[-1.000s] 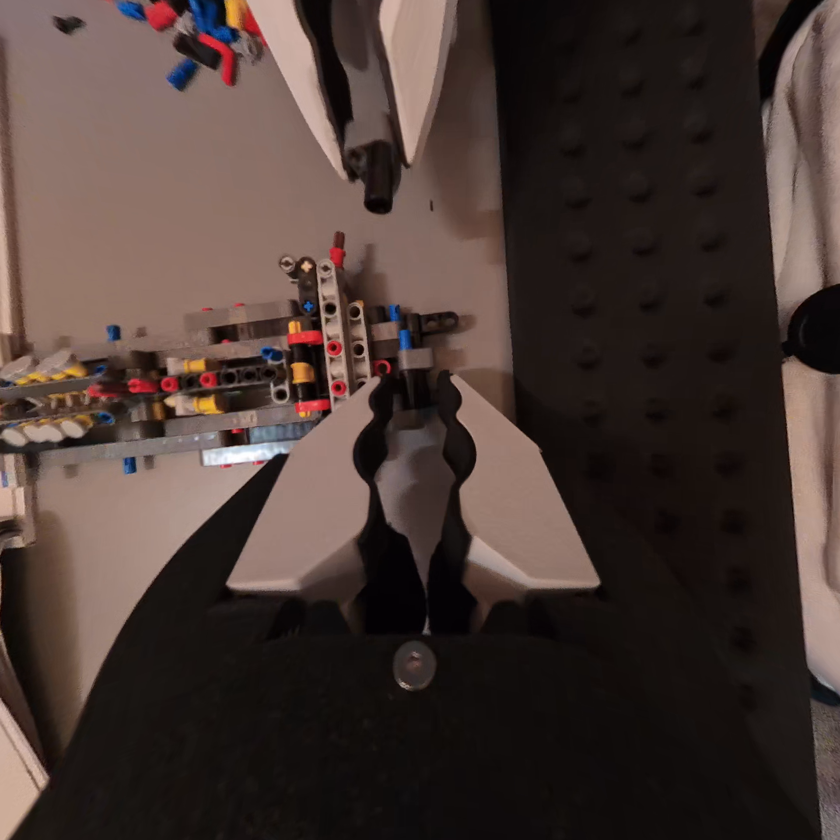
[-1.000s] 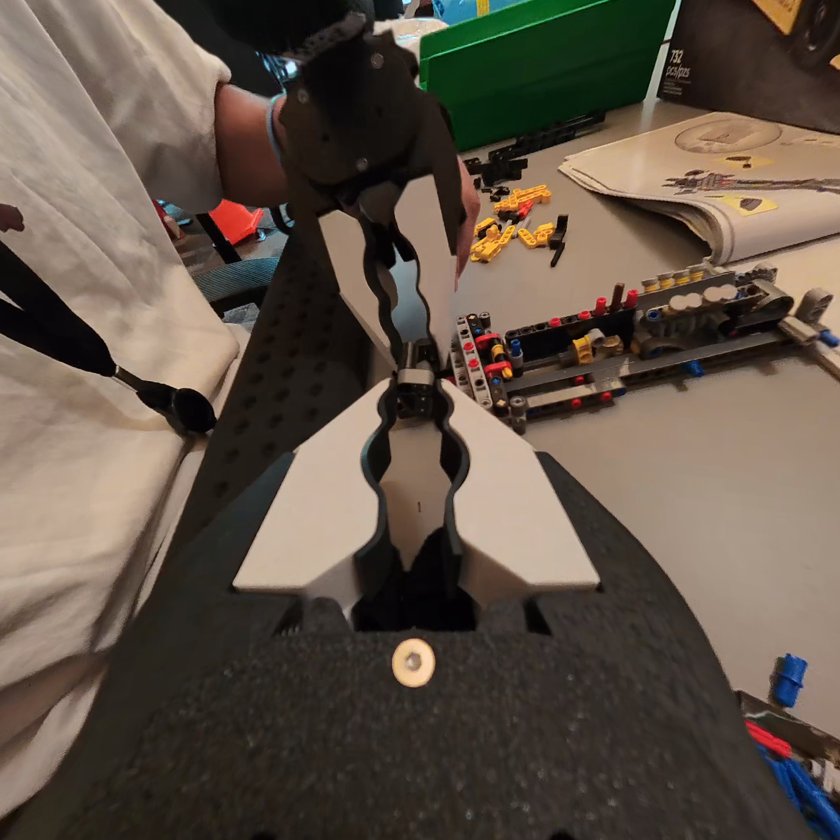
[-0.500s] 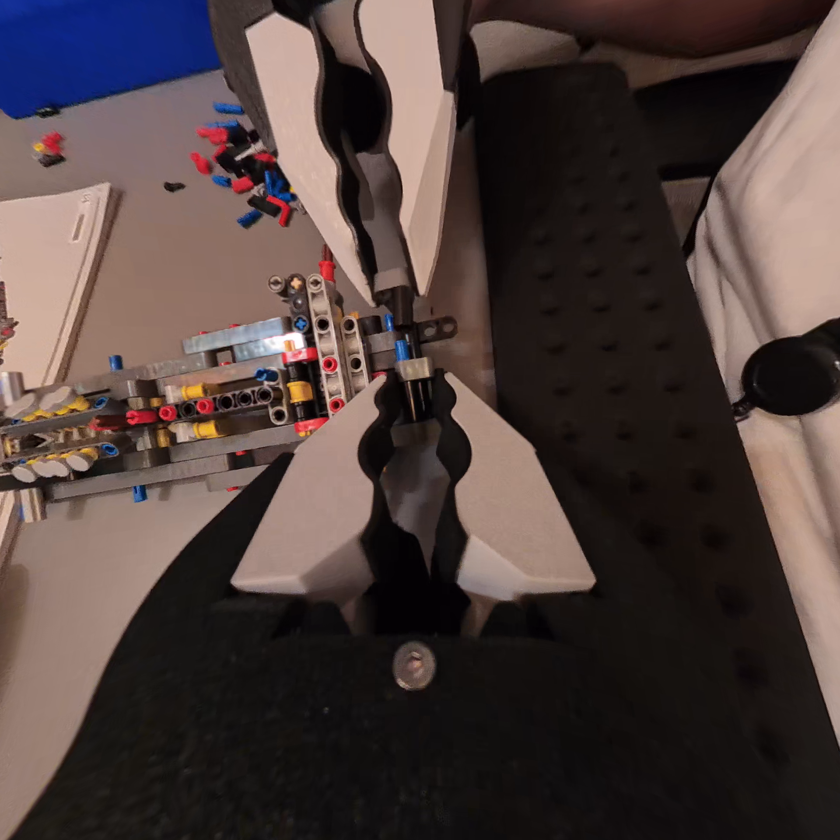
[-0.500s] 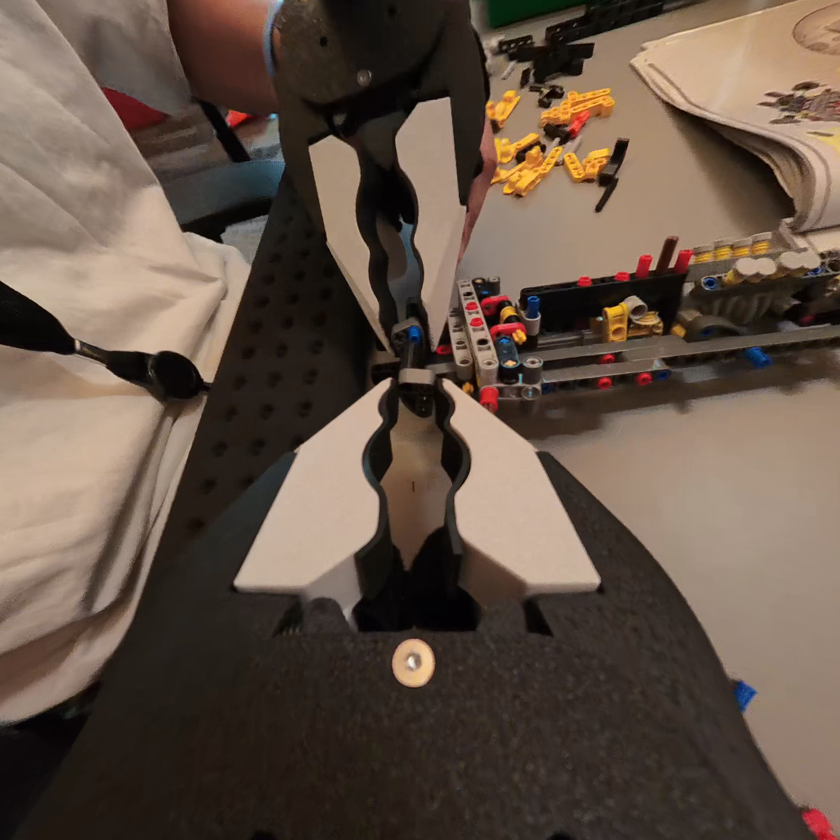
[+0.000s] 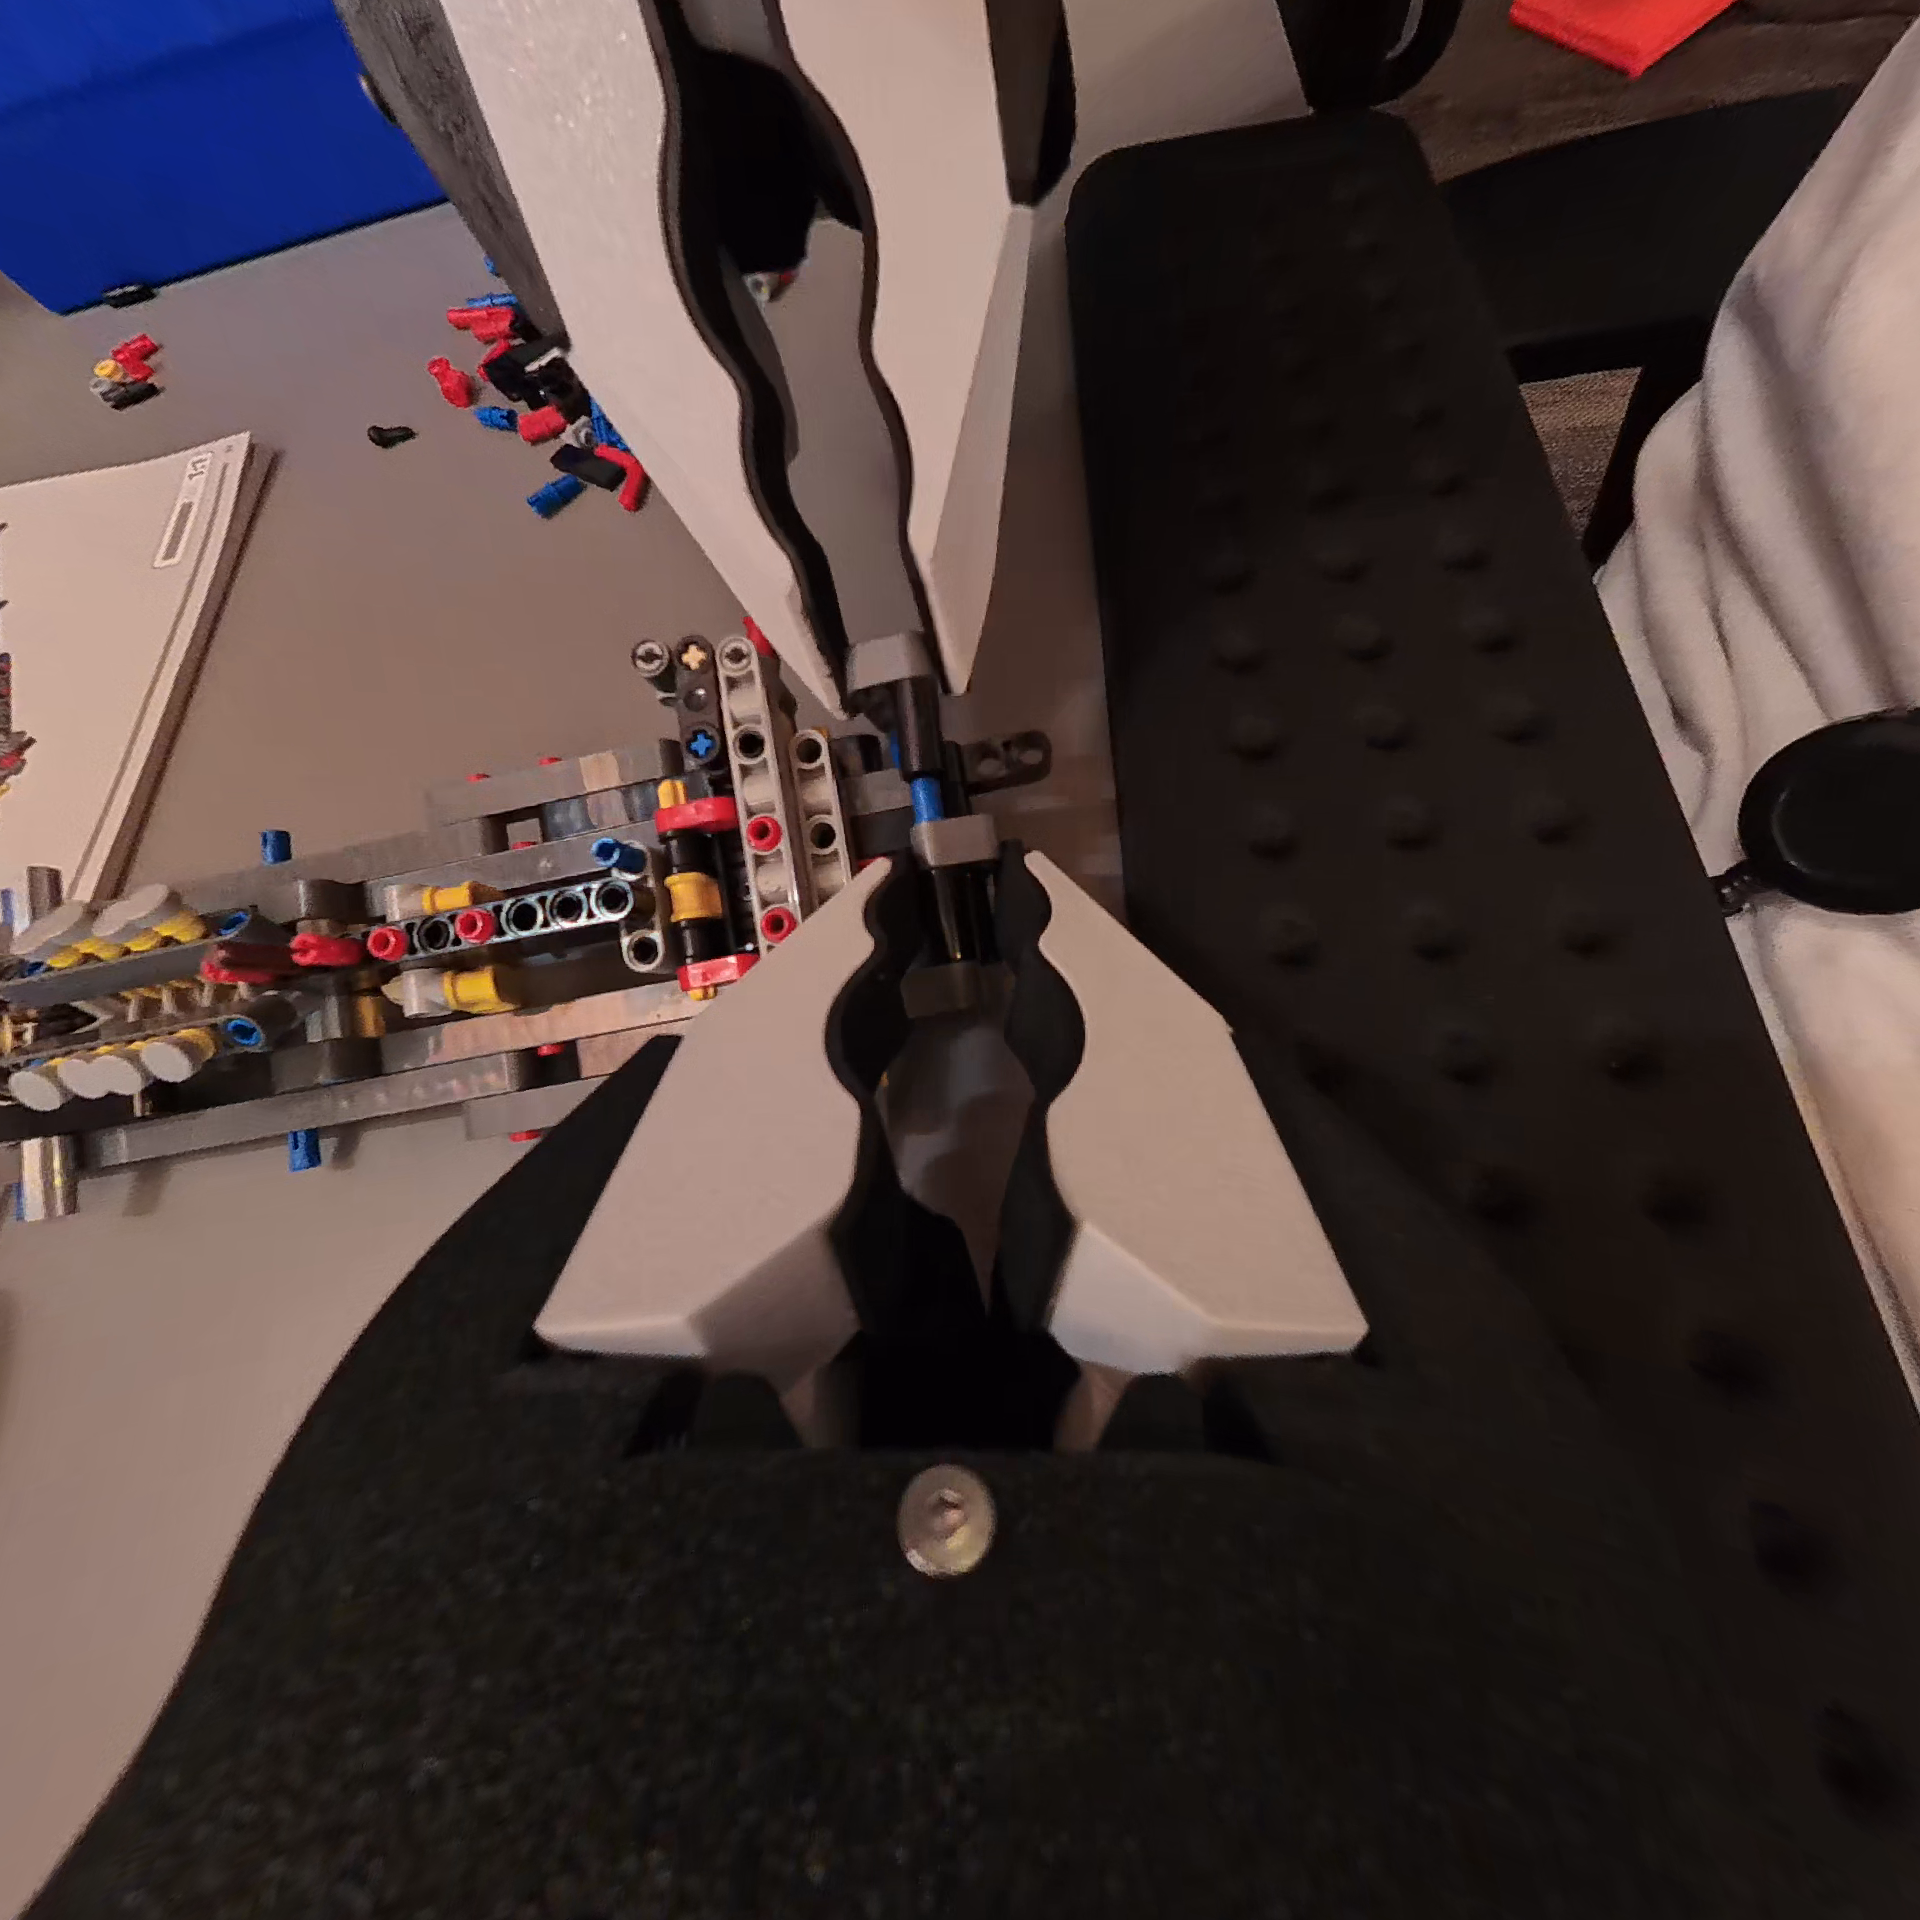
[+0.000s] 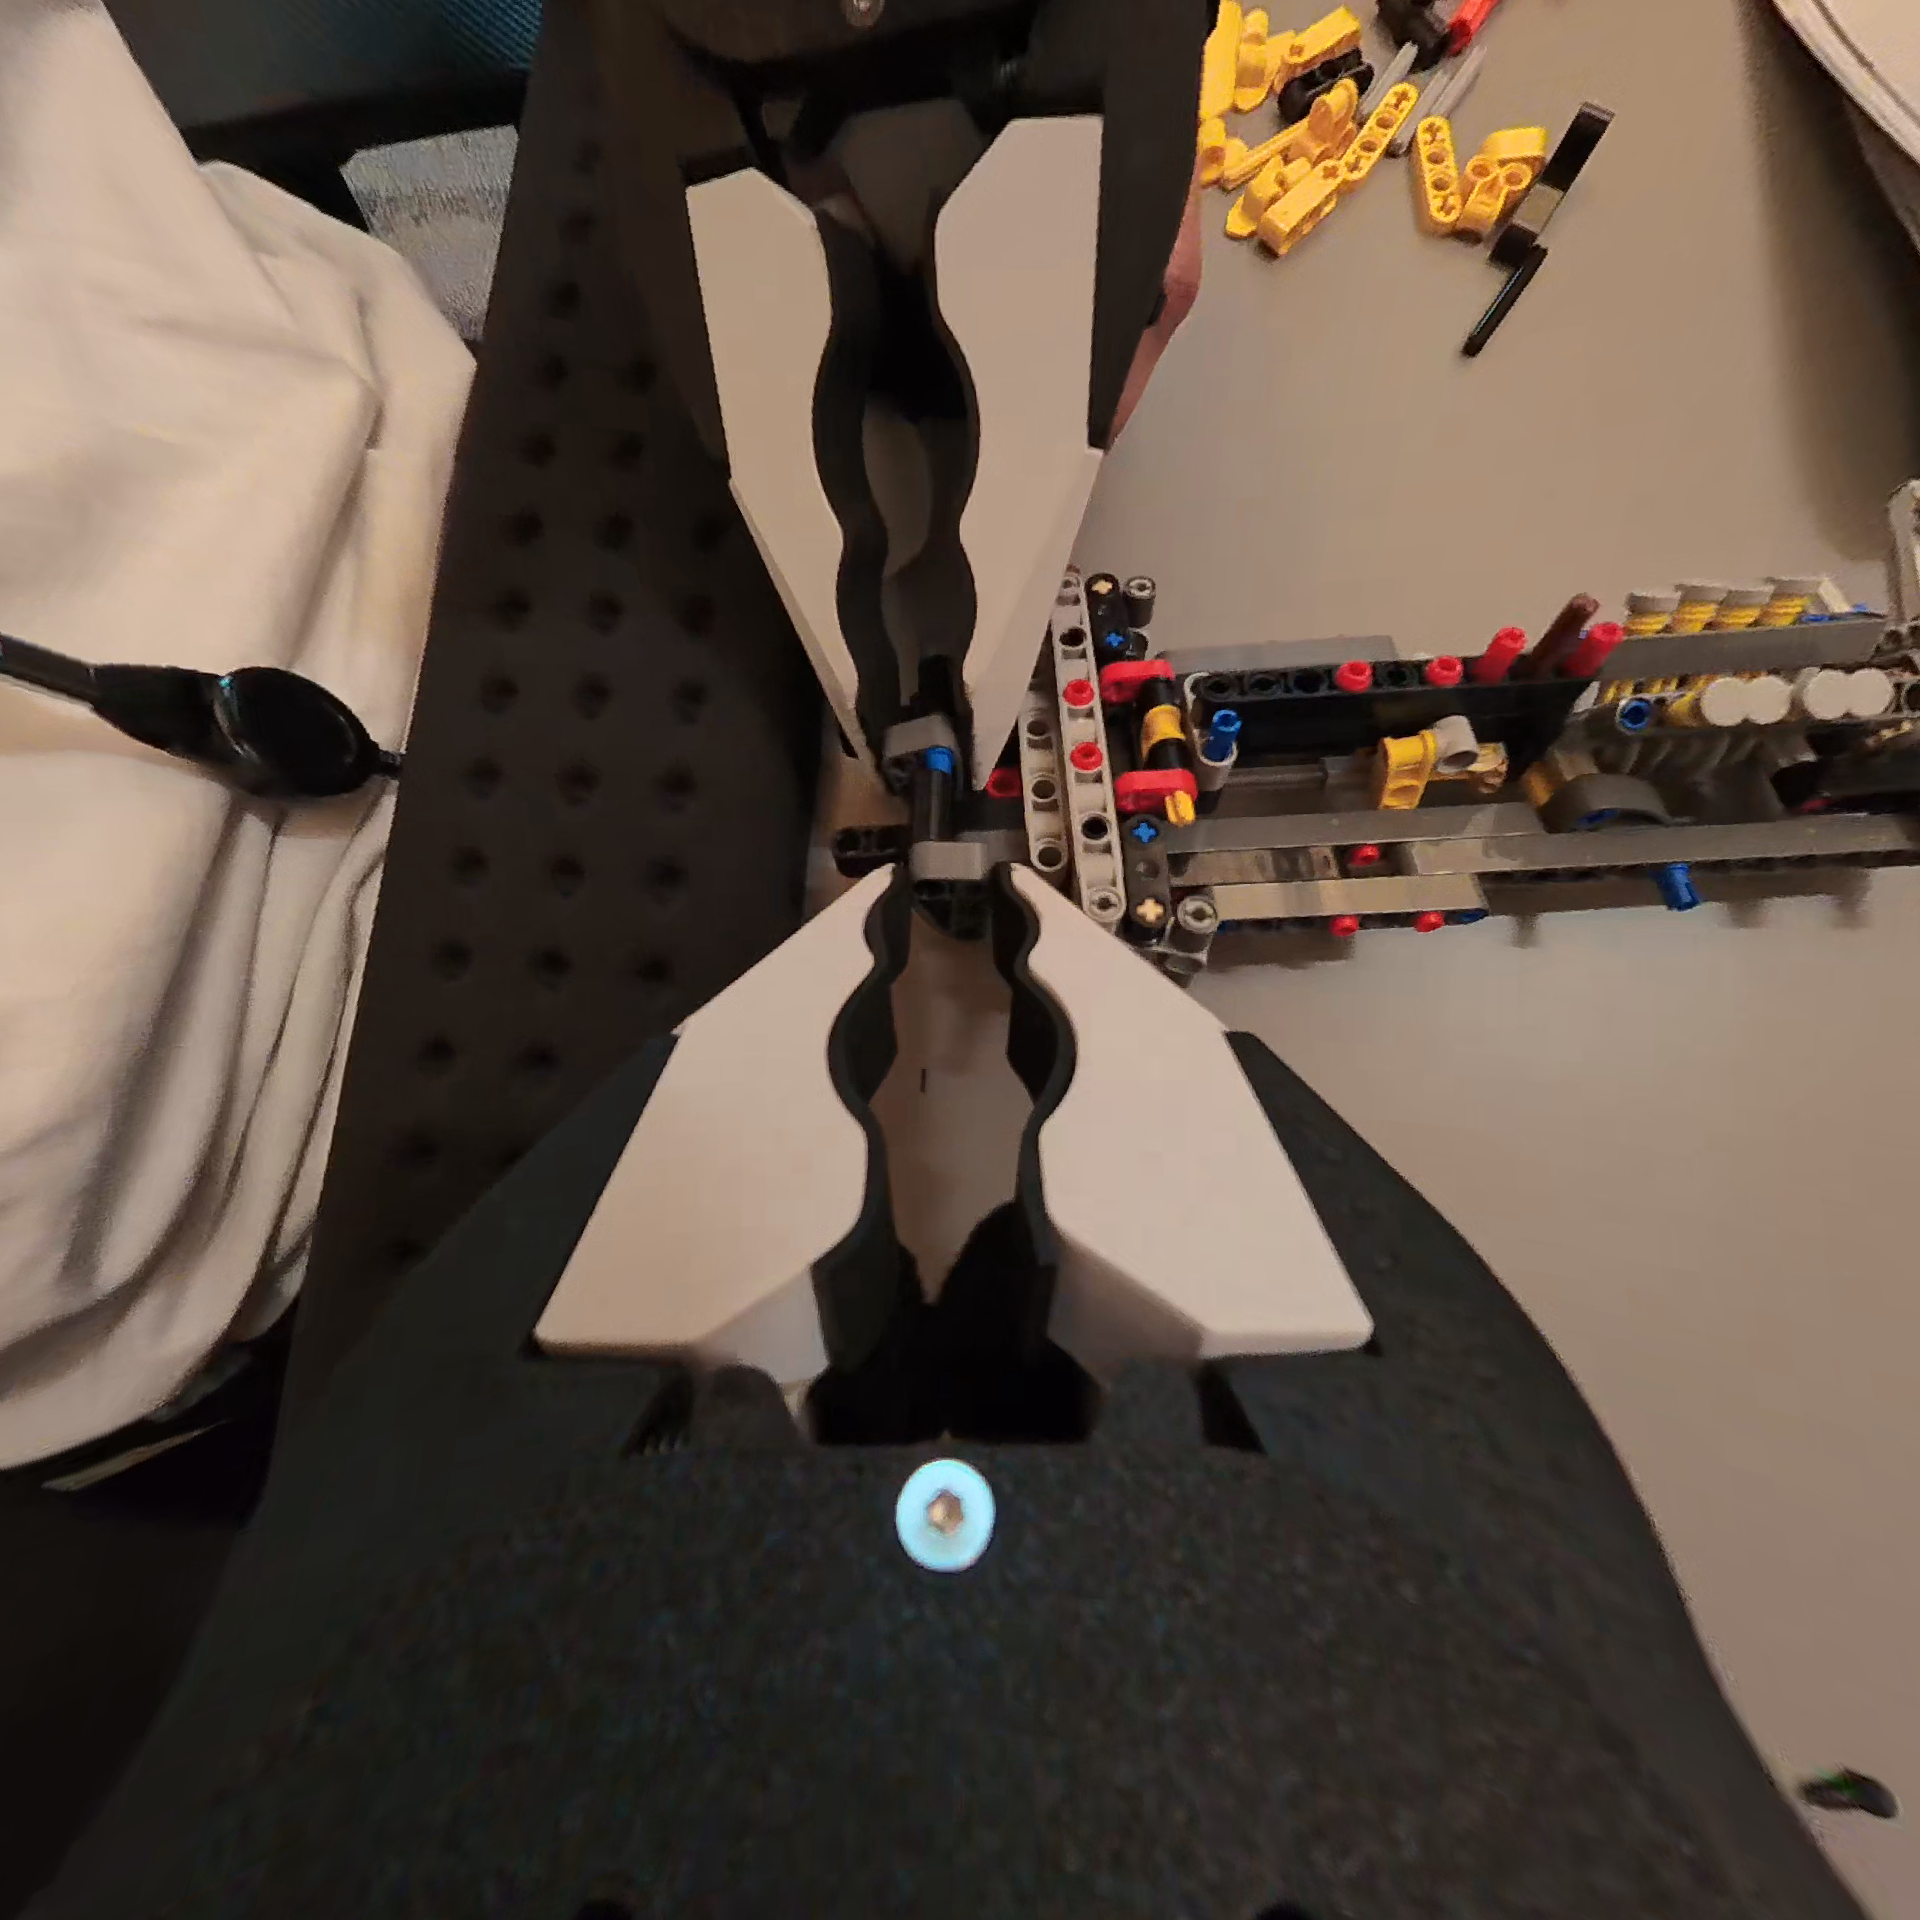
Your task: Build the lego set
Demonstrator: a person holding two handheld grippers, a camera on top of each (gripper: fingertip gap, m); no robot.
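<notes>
A: Where does the long grey, black and yellow lego chassis [image 5: 540, 935] lie?

B: Flat on the grey table [image 5: 416, 623], its near end right between the two tools; the left gripper [image 5: 951, 883] is clamped on a short black-and-grey connector piece [image 5: 951, 914] at that end, while the right gripper [image 6: 945, 883] is closed on a second small black part with a grey collar [image 6: 951, 862]; a blue pin [image 5: 923, 795] shows between the two parts.

A: What changed in the last second?

B: A second ago the right gripper hung well apart above the model with its piece in the air; now its tips almost meet the left one's, and its part touches the chassis end; the wrist cameras have also swung lower toward the table.

A: So what does that mean for the build?

B: I judge the part is being pressed on, the left tool bracing the model; whether it is fully seated I cannot tell, since the fingers hide the joint.

A: And the rest?

B: Loose red, blue and black pins [image 5: 540, 416] lie beyond the model; yellow beams [image 6: 1351, 156] sit far off, and a white instruction booklet [image 5: 104, 644] lies by the chassis; plenty is left to fit.
</notes>
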